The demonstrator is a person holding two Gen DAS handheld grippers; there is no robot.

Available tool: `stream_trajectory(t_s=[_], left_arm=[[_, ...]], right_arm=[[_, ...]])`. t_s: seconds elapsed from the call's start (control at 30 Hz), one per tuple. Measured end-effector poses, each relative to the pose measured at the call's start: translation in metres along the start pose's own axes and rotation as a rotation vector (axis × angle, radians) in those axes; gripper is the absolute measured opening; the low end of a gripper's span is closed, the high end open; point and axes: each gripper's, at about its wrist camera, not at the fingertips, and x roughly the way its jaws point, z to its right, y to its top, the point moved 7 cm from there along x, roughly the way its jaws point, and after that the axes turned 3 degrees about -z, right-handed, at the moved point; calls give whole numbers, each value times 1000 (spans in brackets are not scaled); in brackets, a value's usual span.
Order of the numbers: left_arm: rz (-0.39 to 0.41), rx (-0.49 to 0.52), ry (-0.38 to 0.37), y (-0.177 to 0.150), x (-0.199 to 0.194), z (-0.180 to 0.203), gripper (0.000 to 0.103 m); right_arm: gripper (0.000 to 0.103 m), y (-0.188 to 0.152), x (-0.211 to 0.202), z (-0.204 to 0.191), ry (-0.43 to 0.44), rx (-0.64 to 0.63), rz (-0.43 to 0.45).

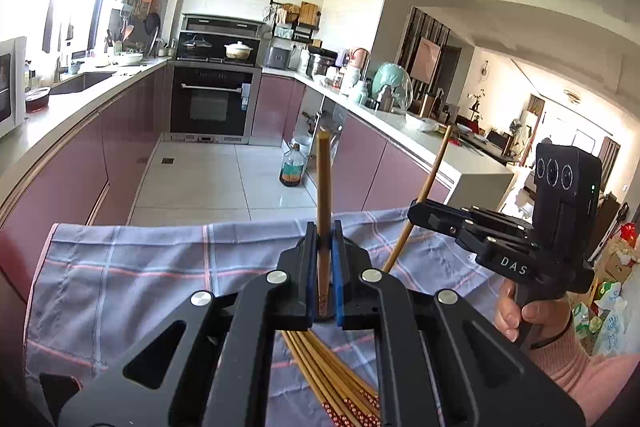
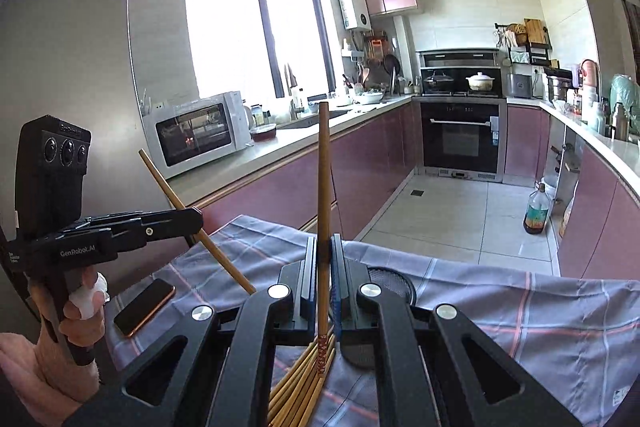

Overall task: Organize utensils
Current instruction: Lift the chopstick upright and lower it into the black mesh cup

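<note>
Kitchen cabinets ring our cloth-covered worktop [image 1: 120, 279], where our left gripper [image 1: 323, 259] fingers pinch one light, stiff, slick chopstick [image 1: 323, 187] near its butt above the chopstick pile [image 1: 332, 371], while our right gripper [image 2: 324, 267] clamps another chopstick [image 2: 324, 187] likewise.

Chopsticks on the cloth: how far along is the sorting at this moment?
Early. Nothing looks sorted yet: a loose fan of chopsticks lies on the checked cloth. In hand: the left gripper and the right gripper each clamp one chopstick upright. Left: the pile. No holder is in view.
</note>
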Motion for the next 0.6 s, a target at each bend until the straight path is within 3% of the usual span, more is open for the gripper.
stream_trajectory(t_s=[0.17,0.33,0.47,0.6], left_arm=[[54,7,7,40,-2,14,7],[53,0,-10,68,10,27,7],[37,4,4,79,32,29,7],[-29,26,30,71,67,34,7]], right_arm=[[5,25,-2,9,-30,-5,57],[5,38,2,26,-61,21,94],[5,39,18,44,-84,51,72],[5,27,44,54,-91,71,3]])
